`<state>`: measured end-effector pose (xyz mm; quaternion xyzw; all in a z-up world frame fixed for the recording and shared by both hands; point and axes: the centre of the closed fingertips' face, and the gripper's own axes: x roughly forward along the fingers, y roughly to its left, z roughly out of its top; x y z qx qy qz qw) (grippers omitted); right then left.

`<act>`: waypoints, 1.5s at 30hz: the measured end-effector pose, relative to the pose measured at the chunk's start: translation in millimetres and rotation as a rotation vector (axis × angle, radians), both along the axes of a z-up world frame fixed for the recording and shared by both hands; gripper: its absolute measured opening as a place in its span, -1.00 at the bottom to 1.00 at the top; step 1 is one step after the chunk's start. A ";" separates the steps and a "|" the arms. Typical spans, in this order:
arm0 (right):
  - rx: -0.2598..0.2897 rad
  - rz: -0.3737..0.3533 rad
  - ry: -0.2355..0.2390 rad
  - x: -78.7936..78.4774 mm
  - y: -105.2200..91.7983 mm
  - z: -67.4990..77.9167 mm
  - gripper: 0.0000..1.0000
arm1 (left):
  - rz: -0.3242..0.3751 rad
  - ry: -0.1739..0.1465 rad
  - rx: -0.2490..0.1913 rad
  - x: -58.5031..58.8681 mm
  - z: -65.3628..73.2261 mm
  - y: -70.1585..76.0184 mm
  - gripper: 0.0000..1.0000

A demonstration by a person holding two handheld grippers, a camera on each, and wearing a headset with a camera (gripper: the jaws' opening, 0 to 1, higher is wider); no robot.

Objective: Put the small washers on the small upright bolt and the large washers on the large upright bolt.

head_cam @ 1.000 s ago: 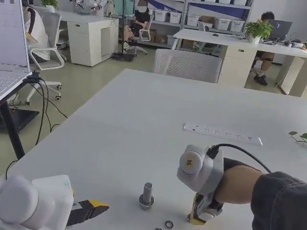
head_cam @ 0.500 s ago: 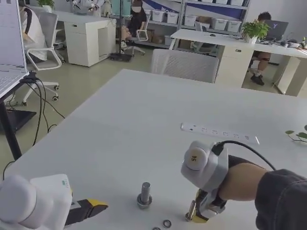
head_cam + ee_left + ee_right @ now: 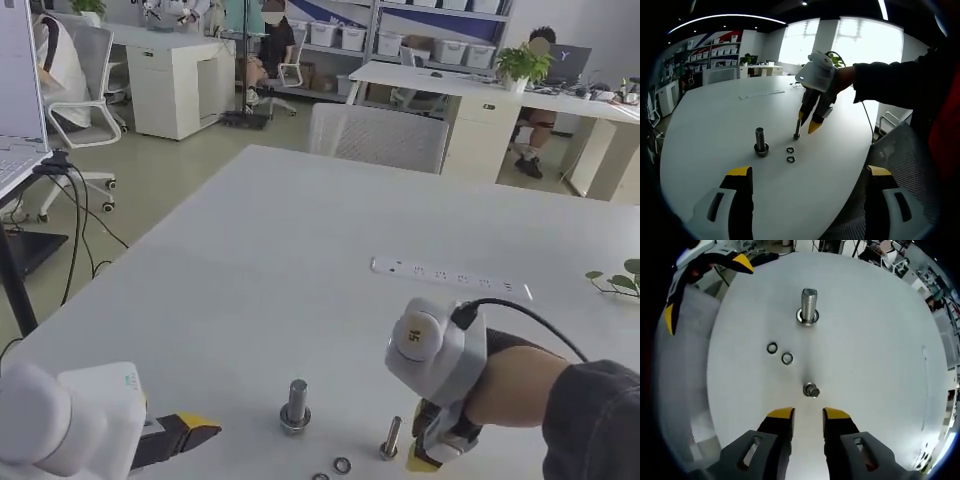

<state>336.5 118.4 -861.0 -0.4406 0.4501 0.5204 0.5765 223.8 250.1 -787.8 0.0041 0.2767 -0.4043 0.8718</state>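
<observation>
The large bolt (image 3: 294,404) (image 3: 760,141) (image 3: 809,305) stands upright on the white table (image 3: 330,250). To its right the small bolt (image 3: 390,438) (image 3: 797,129) (image 3: 811,389) also stands upright. Two small washers (image 3: 772,347) (image 3: 787,358) (image 3: 790,149) (image 3: 342,464) lie flat between the bolts, nearer me. My right gripper (image 3: 425,458) (image 3: 808,413) (image 3: 807,122) points down just behind the small bolt, jaws slightly apart, nothing between them. My left gripper (image 3: 190,437) (image 3: 807,172) (image 3: 705,290) hovers left of the large bolt, wide open and empty.
A white power strip (image 3: 450,278) lies farther back on the table. A plant sprig (image 3: 612,281) reaches in at the right edge. A mesh chair (image 3: 375,136) stands behind the table's far edge. Desks and seated people fill the room beyond.
The right gripper held the small bolt tilted half a second ago. The bolt now stands upright on its own, and the jaws have let go and drawn slightly back. The left gripper has barely moved.
</observation>
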 end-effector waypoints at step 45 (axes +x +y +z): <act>0.064 0.100 0.017 -46.8 42.9 15.1 -0.51 | -0.011 -0.014 -0.006 -0.2 4.5 -3.6 0.86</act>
